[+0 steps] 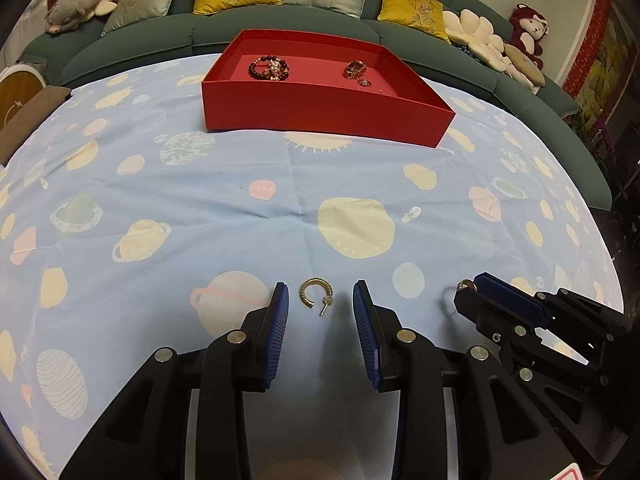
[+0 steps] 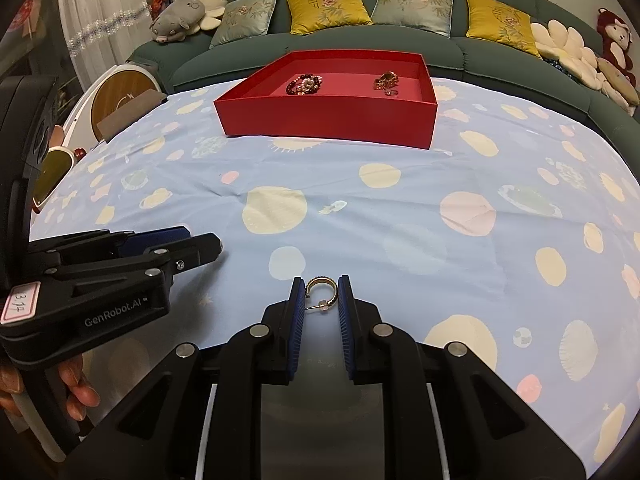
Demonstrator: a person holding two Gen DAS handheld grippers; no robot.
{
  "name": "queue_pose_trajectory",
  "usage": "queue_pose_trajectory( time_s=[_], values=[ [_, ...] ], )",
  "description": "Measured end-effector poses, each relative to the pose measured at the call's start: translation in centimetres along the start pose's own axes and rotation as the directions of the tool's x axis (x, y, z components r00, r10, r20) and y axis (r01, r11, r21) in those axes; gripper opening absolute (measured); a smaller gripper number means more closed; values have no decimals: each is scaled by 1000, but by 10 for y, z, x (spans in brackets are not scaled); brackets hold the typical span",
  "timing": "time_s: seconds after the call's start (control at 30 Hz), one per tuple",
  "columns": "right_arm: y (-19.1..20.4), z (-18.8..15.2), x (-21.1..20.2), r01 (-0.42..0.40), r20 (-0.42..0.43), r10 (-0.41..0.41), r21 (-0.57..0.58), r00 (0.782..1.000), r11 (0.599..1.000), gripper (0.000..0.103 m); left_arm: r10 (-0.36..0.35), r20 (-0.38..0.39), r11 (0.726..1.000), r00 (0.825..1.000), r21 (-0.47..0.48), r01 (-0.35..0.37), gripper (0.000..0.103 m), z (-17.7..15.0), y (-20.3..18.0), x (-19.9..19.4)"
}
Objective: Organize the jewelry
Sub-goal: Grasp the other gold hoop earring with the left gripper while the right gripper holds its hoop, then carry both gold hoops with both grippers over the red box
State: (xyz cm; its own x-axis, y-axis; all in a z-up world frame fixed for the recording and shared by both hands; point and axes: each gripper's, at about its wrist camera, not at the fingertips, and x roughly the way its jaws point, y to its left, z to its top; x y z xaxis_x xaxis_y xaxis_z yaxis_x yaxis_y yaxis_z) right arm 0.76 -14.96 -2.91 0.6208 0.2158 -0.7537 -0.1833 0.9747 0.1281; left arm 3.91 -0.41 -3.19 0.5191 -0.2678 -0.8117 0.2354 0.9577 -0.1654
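Left gripper (image 1: 320,306): standing spread, pads flanking a gold hoop earring (image 1: 316,295) without touching it.
Right gripper (image 2: 322,296): pinching a second hoop earring (image 2: 322,290) between its pads.
Cloth (image 1: 240,208): carrying both earrings at the near edge.
Red box (image 1: 320,108): sitting far, holding a beaded bracelet (image 1: 269,69).

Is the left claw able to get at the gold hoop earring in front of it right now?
Probably yes. The left claw is open with the gold hoop earring lying loose on the tablecloth between its fingers, nothing blocking.
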Motion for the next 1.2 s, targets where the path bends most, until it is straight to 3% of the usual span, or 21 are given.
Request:
queue_pose_trajectory(
  time_s=[0.17,0.23,0.53,0.97,1.2],
  values=[
    [-4,0,-1,4,2,-4,10,1000,1000,16,18,15,999,1000,33,-18,26,-4,-6,4],
    [-5,1,-1,5,3,-5,13,1000,1000,16,12,13,999,1000,34,-13,15,-4,-5,4],
    [-5,2,-3,3,9,-3,18,1000,1000,16,9,12,999,1000,32,-9,14,-3,-5,2],
    [-7,20,-12,2,58,-4,32,998,999,16,5,71,1000,997,-5,-5,14,18,2,-22],
    [-4,43,-20,-17,105,13,43,994,999,16,-8,141,1000,990,-24,12,14,50,2,-46]
  ],
)
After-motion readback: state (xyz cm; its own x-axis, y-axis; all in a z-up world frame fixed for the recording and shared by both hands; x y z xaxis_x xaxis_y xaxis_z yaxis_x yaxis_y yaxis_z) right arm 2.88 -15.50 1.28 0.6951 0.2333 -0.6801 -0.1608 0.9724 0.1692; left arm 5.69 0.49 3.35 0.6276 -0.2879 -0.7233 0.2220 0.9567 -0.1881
